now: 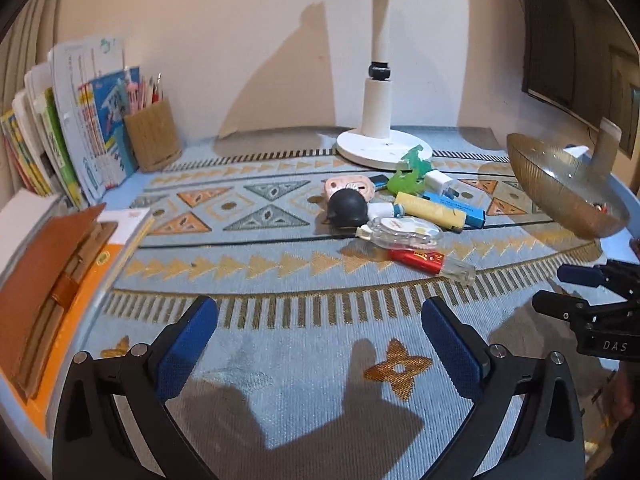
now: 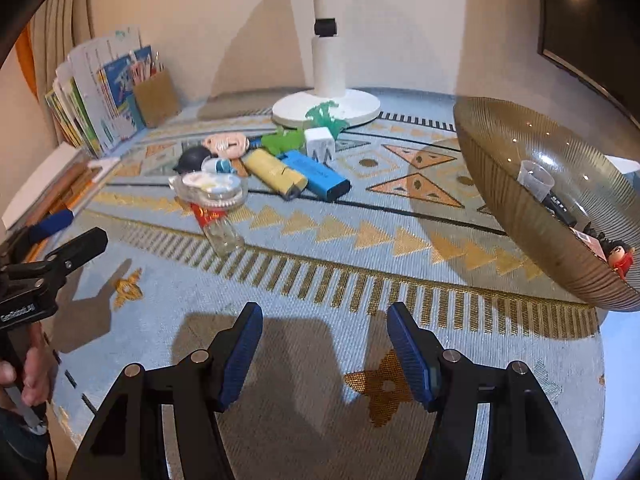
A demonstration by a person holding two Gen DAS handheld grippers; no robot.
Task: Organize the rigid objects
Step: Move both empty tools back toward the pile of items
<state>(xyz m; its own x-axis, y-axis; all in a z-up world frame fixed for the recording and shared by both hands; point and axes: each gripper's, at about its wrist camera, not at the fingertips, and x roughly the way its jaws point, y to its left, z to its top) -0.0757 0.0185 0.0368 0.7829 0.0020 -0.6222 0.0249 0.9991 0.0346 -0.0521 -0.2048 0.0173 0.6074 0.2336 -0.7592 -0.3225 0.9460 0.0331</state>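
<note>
A pile of small objects lies mid-table on the patterned cloth: a red-labelled clear bottle [image 1: 434,262] [image 2: 216,222], a clear tape dispenser [image 1: 402,233] [image 2: 212,188], a yellow lighter [image 1: 432,210] [image 2: 274,172], a blue lighter [image 1: 456,205] [image 2: 316,174], a black round object [image 1: 347,208] [image 2: 194,158], a pink case [image 1: 349,185], a white charger [image 2: 319,144] and a green figure [image 1: 412,172]. A ribbed amber bowl [image 1: 560,192] [image 2: 532,216] at the right holds a few items. My left gripper [image 1: 320,344] is open and empty, in front of the pile. My right gripper [image 2: 324,348] is open and empty.
A white lamp base [image 1: 378,146] [image 2: 326,108] stands behind the pile. Books [image 1: 80,120], a woven pencil holder [image 1: 152,136] and a brown notebook [image 1: 48,280] line the left side. A dark monitor [image 1: 576,40] hangs at the right. The other gripper shows at each view's edge.
</note>
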